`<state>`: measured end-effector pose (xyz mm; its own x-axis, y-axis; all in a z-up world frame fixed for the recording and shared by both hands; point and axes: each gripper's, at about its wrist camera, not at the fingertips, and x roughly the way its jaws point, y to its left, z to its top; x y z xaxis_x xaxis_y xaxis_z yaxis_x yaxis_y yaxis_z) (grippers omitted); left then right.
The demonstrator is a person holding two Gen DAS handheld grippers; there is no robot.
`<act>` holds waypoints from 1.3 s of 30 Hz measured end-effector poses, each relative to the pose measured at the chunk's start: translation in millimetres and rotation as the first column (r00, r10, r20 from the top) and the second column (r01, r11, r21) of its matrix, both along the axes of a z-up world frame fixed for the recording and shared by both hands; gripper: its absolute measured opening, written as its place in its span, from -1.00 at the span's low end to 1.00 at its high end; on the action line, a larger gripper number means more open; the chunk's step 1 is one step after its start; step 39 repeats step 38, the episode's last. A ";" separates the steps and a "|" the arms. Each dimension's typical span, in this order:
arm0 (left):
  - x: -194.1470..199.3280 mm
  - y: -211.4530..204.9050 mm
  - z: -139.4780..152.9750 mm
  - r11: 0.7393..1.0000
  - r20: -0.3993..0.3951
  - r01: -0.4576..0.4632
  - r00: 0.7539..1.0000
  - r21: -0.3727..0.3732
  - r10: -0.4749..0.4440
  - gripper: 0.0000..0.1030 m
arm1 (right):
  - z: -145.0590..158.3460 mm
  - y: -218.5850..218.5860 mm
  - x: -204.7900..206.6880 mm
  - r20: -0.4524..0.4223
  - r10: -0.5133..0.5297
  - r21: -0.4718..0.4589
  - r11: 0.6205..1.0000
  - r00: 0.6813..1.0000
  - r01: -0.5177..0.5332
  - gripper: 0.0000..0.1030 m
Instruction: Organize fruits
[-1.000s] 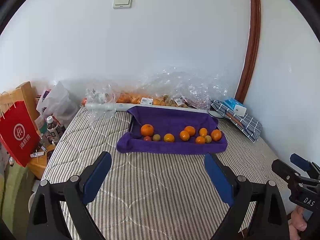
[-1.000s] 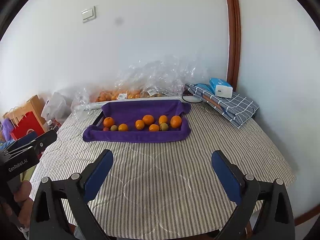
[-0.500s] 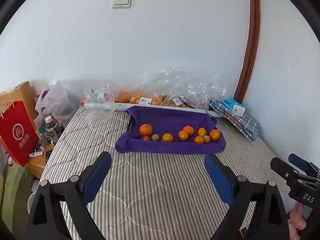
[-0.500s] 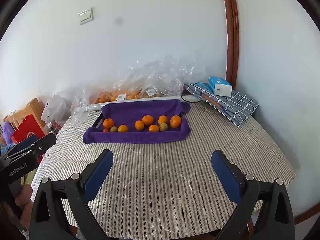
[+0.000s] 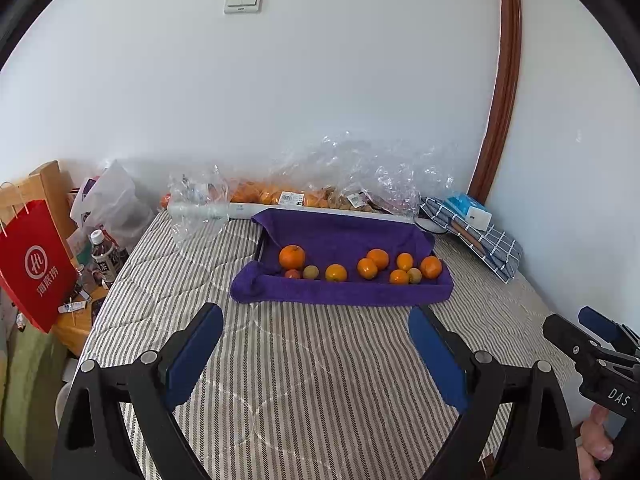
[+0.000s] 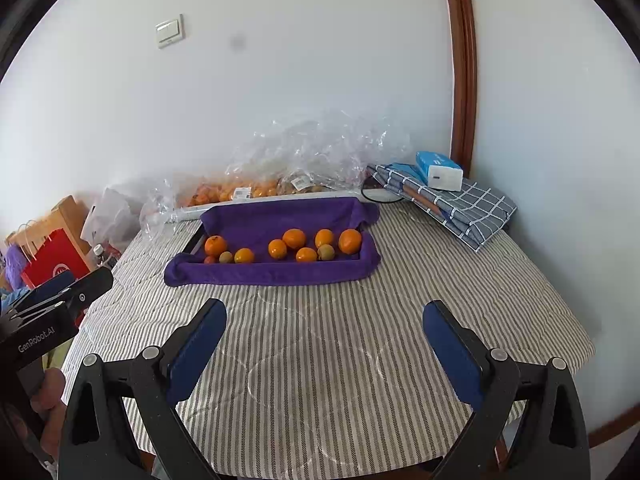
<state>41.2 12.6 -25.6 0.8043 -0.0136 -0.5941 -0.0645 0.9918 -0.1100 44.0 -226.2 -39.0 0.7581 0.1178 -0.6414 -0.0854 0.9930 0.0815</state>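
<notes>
White walls meet at a brown wooden trim (image 5: 502,92) behind a table (image 5: 320,360) spread with a striped quilted cover. Both grippers hover over its near half, holding nothing. The left gripper (image 5: 316,344) has its blue-padded fingers (image 5: 194,354) wide apart; the right gripper (image 6: 324,344) likewise has its fingers (image 6: 450,350) spread wide over bare cover.

Open striped cover lies between the fingers and the purple towel (image 5: 340,240), which lines a tray toward the far side. On it the oranges (image 5: 292,257) and smaller greenish fruits (image 5: 311,272) sit in a loose row. Clear plastic bags (image 5: 344,176) of more fruit line the wall behind. A folded checked cloth (image 6: 460,204) with a blue box (image 6: 438,168) fills the far right corner.

A red bag (image 5: 34,264) left of the table's edge bears "Hi". The left gripper's body reads "GenRobot.AI" in the right view; "DAS" shows on the right one.
</notes>
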 end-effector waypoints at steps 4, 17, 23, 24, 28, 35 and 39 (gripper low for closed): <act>0.1 -0.3 0.2 1.000 0.000 -0.002 1.000 0.002 0.002 0.83 | -0.1 -0.9 0.3 0.000 0.000 0.000 1.000 1.000 0.000 0.90; 0.6 -0.3 -1.5 1.000 0.000 -0.001 1.000 0.009 0.001 0.83 | -0.6 -2.6 1.3 -0.002 -0.003 0.006 1.000 1.000 0.003 0.90; 0.7 0.4 -1.7 1.000 0.000 0.000 1.000 0.009 0.000 0.83 | -0.9 -2.4 1.2 -0.001 -0.003 0.008 1.000 1.000 0.003 0.90; 0.8 0.5 -1.7 1.000 0.000 0.001 1.000 0.008 -0.001 0.83 | -0.6 -2.0 0.7 -0.001 -0.004 0.008 1.000 1.000 0.004 0.90; 1.0 0.8 -2.3 1.000 -0.002 0.003 1.000 0.009 -0.003 0.83 | -0.9 -2.2 1.1 -0.001 -0.003 0.008 1.000 1.000 0.004 0.90; 2.1 1.2 -1.8 1.000 -0.004 0.001 1.000 0.008 -0.001 0.83 | -1.6 -1.8 1.5 -0.005 -0.005 0.009 1.000 1.000 0.005 0.90; 3.3 3.1 -1.9 1.000 -0.005 0.001 1.000 0.008 -0.001 0.83 | -2.6 -0.8 2.1 -0.005 -0.006 0.006 1.000 1.000 0.006 0.90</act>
